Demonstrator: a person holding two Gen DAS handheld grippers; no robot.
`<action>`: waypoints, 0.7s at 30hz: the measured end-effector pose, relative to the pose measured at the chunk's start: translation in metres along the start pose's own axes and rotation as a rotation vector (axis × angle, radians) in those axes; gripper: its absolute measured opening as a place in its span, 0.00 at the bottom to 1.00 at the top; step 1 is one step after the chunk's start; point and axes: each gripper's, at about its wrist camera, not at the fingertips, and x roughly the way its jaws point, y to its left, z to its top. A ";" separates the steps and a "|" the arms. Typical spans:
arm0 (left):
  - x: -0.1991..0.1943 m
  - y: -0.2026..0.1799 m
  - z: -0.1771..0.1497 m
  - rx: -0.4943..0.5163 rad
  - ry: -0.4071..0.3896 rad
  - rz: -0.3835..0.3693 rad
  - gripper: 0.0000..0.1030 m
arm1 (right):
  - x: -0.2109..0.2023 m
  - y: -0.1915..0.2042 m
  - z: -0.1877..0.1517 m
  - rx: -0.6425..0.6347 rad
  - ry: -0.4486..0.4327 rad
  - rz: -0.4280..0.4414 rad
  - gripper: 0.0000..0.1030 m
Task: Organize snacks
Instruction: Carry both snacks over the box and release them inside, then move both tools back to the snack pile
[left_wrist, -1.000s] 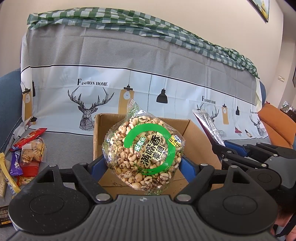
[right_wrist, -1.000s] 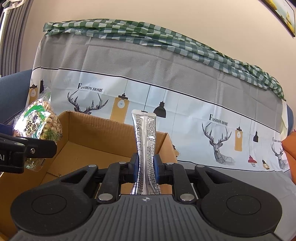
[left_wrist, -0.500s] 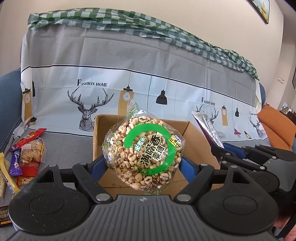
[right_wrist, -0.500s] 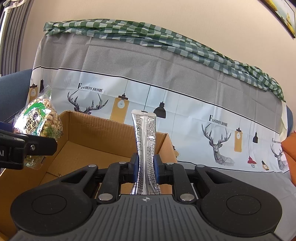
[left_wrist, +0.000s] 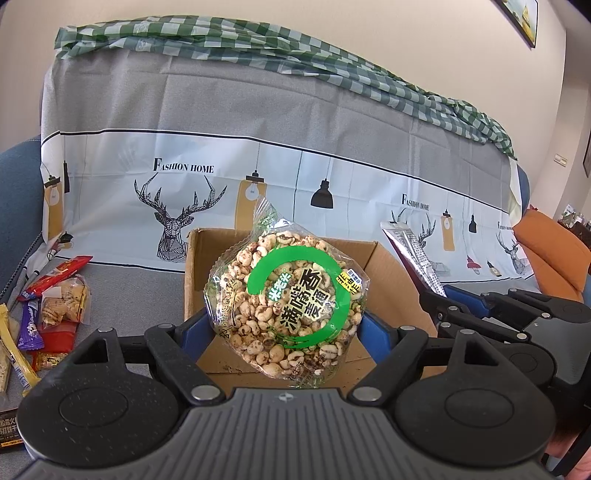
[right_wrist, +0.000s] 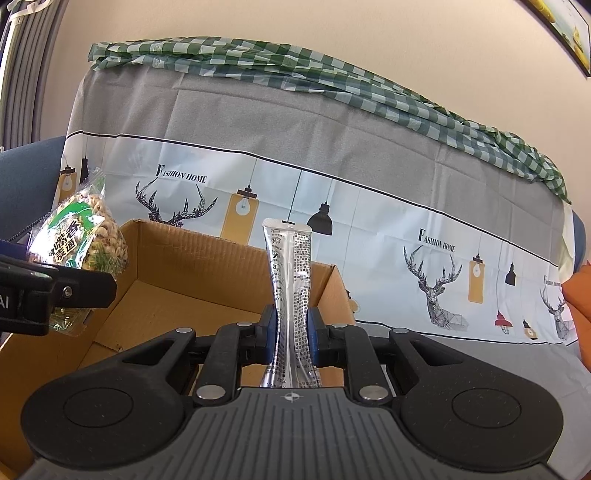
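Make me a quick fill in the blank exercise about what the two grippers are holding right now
The left gripper clamps a clear bag of ____ cereal.
The right gripper pinches a silver ____.
Both snacks are held over an open ____ box.
The loose snacks lie to the ____ of the box.

Missing words: puffed; sachet; cardboard; left
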 end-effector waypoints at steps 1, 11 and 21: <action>0.000 0.000 0.000 0.000 -0.001 0.000 0.84 | 0.000 0.000 0.000 0.001 0.001 0.000 0.18; 0.001 -0.011 0.001 0.020 0.003 -0.058 0.89 | 0.003 0.003 -0.001 -0.017 0.015 -0.002 0.36; -0.010 -0.002 0.004 -0.007 -0.077 -0.045 0.82 | 0.001 0.005 0.002 0.004 -0.002 -0.014 0.46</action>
